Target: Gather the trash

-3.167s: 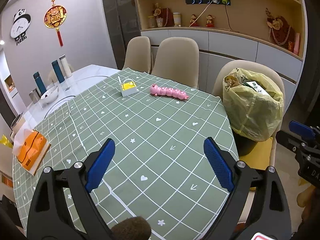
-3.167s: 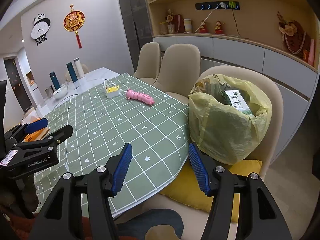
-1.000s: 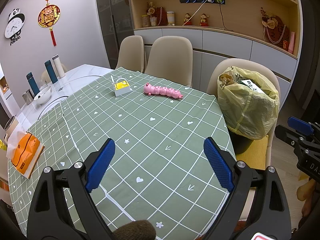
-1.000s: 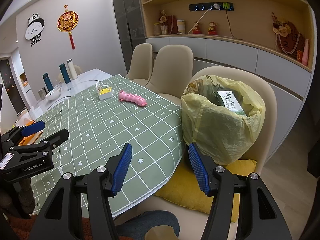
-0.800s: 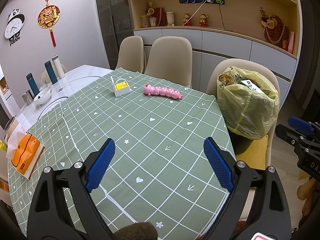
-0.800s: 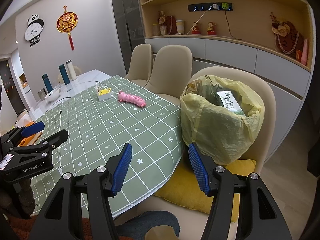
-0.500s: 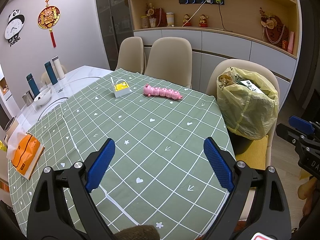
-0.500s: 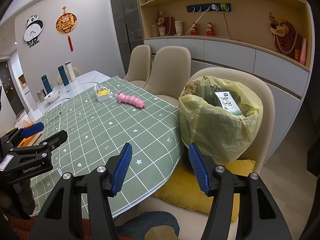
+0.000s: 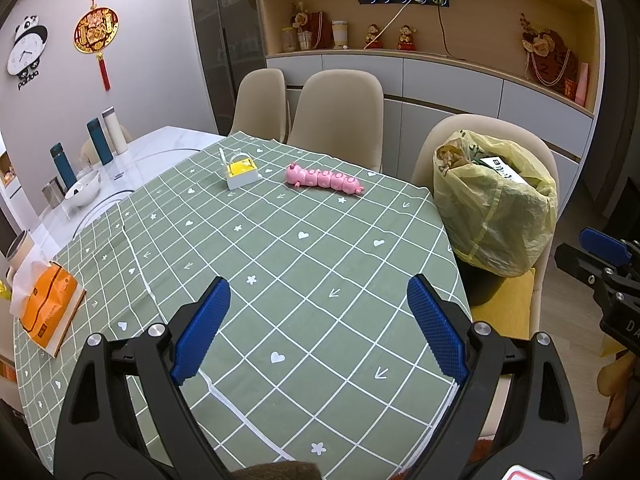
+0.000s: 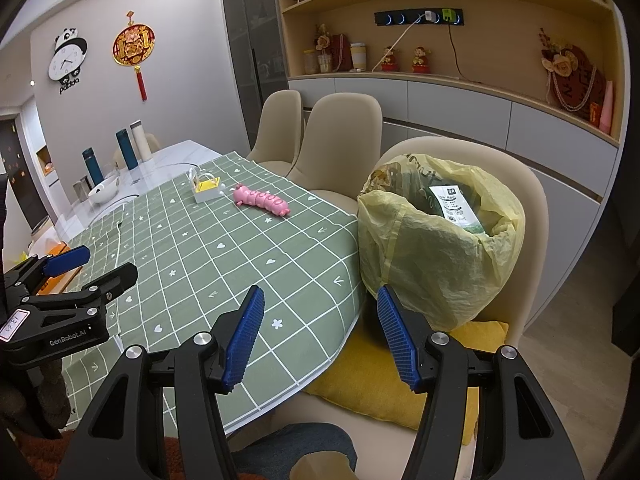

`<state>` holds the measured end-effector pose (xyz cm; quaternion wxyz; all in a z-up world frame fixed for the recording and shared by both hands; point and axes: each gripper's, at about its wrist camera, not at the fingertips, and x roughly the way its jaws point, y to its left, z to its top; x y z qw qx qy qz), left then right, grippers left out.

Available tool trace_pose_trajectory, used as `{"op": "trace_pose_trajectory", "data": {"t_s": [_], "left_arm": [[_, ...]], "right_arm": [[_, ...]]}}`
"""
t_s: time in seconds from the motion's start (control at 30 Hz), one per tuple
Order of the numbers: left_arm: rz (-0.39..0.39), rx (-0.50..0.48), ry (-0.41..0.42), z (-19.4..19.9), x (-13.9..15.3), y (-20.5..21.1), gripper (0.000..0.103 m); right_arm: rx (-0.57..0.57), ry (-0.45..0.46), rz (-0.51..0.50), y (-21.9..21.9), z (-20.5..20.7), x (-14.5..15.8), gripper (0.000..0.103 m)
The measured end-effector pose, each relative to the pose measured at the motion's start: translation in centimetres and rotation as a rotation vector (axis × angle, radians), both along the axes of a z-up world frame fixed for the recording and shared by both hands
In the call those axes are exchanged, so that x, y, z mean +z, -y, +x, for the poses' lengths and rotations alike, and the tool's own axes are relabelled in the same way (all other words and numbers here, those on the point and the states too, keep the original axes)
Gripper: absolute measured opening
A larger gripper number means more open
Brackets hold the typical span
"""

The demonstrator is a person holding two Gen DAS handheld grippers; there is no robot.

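Observation:
A yellow trash bag (image 9: 496, 208) (image 10: 436, 240), stuffed full with a white-labelled packet on top, stands on a beige chair (image 10: 532, 208) at the table's right edge. On the green checked tablecloth (image 9: 280, 272) lie a pink caterpillar toy (image 9: 322, 178) (image 10: 262, 199) and a small white box with a yellow inside (image 9: 240, 170) (image 10: 206, 188), both far off. My left gripper (image 9: 318, 330) hangs open over the near cloth, nothing between its blue pads. My right gripper (image 10: 320, 336) is open too, over the table's edge just left of the bag.
An orange tissue pack (image 9: 46, 312) lies at the cloth's left edge. Flasks (image 9: 100, 140) and a white bowl (image 9: 82, 194) stand on the bare marble far left. Two more beige chairs (image 9: 336, 112) line the far side. A yellow cushion (image 10: 384, 384) lies under the bag.
Both views have shifted only slightly over the last second; nothing on the table or in the bag has moved, and both grippers stay open.

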<state>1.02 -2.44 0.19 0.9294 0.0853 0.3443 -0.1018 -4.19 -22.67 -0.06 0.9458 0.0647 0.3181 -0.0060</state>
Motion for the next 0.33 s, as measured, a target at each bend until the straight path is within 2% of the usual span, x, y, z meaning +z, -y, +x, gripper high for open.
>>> {"op": "trace_pose_trajectory", "data": {"t_s": [0.07,0.17,0.2,0.23,0.33], "left_arm": [[-0.008,0.011,-0.016,0.4,-0.2,-0.4,0.086],[-0.007,0.096,-0.050,2.2,-0.7,-3.1,0.085],[-0.005,0.163,-0.061,3.0,-1.1,-5.0,0.085],[-0.002,0.246,-0.076,3.7,-1.7,-7.3,0.085],[0.016,0.623,-0.195,4.8,-5.8,-18.4,0.085]], "right_arm": [[0.010,-0.006,-0.005,-0.2,0.2,0.0,0.056],[0.067,-0.001,-0.018,-1.0,1.5,0.3,0.056],[0.107,0.004,-0.029,-1.5,2.3,0.4,0.056],[0.195,0.004,-0.033,-2.6,3.7,0.2,0.056],[0.502,-0.064,-0.032,-7.1,7.4,-1.2,0.056]]}}
